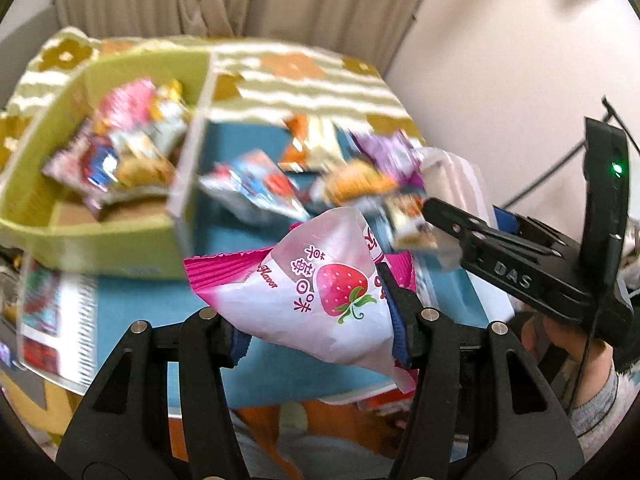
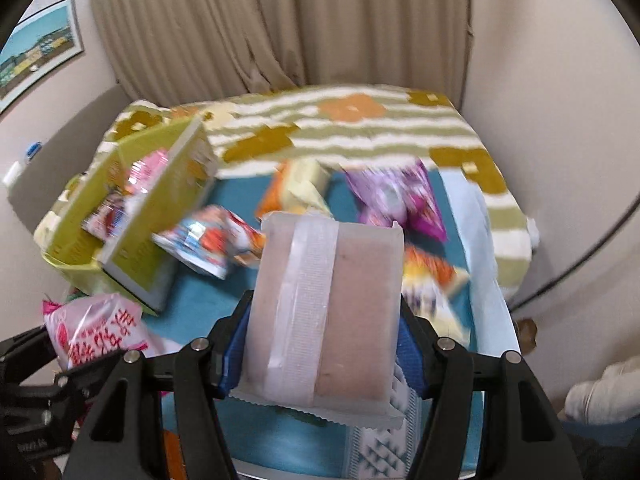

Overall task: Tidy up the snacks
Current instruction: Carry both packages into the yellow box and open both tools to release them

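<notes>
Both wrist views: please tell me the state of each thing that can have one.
Left hand-held gripper: shut on strawberry packet, lifted.
Right hand-held gripper: shut on clear brown-bar packet, lifted.
Green box: open, snacks inside.
Purple packet: lying loose on blue mat.

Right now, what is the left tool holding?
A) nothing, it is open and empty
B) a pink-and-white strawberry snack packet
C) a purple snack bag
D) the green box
B: in the left wrist view the left tool is shut on the strawberry packet, pink and white with a strawberry printed on it, while the purple bag lies on the blue mat and the green box sits to the left.
</notes>
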A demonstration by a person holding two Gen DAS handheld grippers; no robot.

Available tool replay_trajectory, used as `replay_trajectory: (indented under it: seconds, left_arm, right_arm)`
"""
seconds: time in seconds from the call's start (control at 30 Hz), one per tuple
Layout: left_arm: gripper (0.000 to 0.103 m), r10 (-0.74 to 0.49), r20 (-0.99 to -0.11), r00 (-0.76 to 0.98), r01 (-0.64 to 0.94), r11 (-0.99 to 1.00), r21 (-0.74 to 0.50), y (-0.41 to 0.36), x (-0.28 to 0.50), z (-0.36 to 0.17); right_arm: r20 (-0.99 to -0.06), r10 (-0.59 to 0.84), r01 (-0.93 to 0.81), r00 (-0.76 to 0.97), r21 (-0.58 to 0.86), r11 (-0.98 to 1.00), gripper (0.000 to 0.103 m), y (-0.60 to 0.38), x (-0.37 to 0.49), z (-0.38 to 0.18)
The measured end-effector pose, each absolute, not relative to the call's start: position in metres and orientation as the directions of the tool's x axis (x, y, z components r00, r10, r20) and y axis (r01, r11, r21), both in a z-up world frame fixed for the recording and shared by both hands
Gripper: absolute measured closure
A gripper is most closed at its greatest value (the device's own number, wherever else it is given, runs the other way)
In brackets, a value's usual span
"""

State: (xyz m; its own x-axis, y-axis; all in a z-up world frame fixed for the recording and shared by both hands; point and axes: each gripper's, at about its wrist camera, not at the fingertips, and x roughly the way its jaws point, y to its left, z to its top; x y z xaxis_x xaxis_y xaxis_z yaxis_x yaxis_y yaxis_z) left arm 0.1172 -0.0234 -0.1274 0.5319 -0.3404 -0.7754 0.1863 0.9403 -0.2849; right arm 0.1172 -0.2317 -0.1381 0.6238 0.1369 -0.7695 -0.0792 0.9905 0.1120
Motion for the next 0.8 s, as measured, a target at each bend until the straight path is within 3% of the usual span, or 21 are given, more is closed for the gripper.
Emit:
replay_trajectory:
  seconds: [0.4,0.8]
  left_arm:
    - [0.052,-0.226,-0.732,0.643,0.071,0.969,-0.236,0.105,0.185,-0.078]
    - [0.052,-0.221,-0.810,0.544,0.091,0.975,-0.205,0.188,0.254,-0.133]
  right_arm:
    - [-0.687,0.295,-0.250,0.664,0.168,0.954,0.044,-0.111,0.170,-0.077]
    - [-0.735,0.337,-0.281,0.589,0.204,0.938,0.044,-0.020,0.218,-0.095]
